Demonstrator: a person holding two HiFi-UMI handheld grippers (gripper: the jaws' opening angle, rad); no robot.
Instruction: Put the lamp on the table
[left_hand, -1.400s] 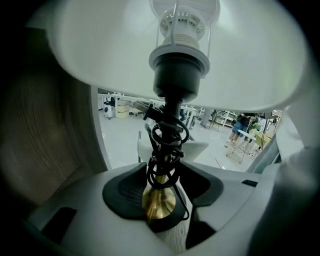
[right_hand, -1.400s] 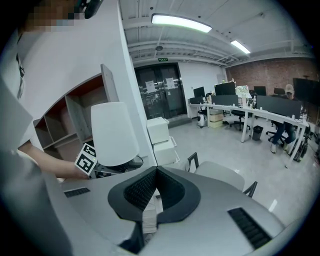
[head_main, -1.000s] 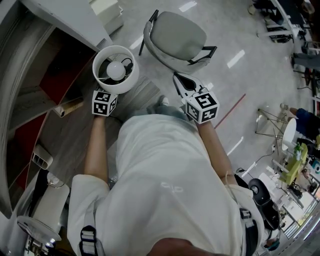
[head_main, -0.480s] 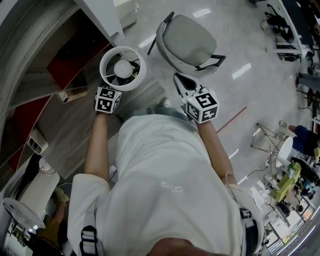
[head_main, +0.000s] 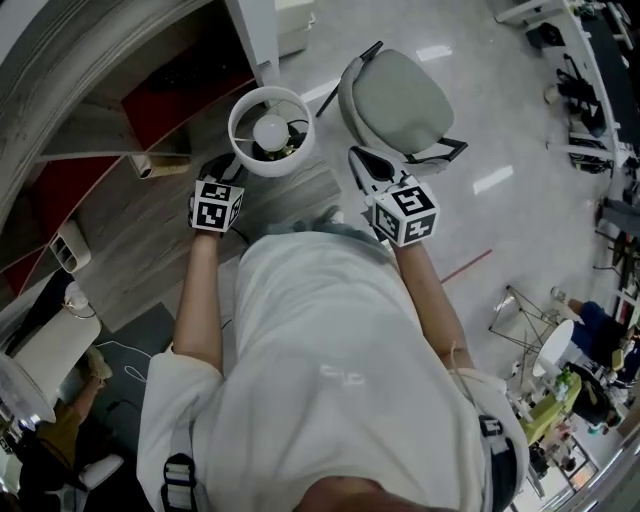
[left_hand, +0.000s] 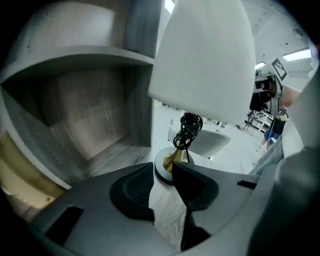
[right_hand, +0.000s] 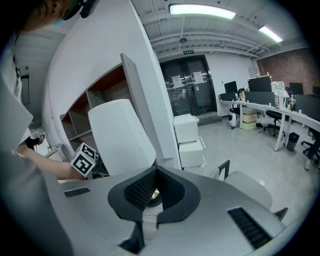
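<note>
The lamp (head_main: 270, 130) has a white shade (left_hand: 200, 60), a brass stem with a bundled black cord (left_hand: 187, 130) and a round base (left_hand: 165, 162). It stands upright on the wood-grain table (head_main: 305, 190). My left gripper (head_main: 215, 172) is just short of the base; its jaws (left_hand: 162, 174) are closing with only the table top between them, touching nothing. My right gripper (head_main: 362, 160) hovers to the right of the lamp, shut and empty (right_hand: 152, 172). The right gripper view shows the shade (right_hand: 122, 137) and the left gripper's marker cube (right_hand: 83, 159).
A grey office chair (head_main: 400, 100) stands beyond the table. A curved shelf unit with red backs (head_main: 120, 110) runs along the left. White drawer cabinet (right_hand: 190, 140) is behind the lamp. A person (head_main: 60, 430) sits at bottom left.
My left gripper has come away from the lamp, which now stands free farther ahead and to the right of it. The right gripper has held its place.
</note>
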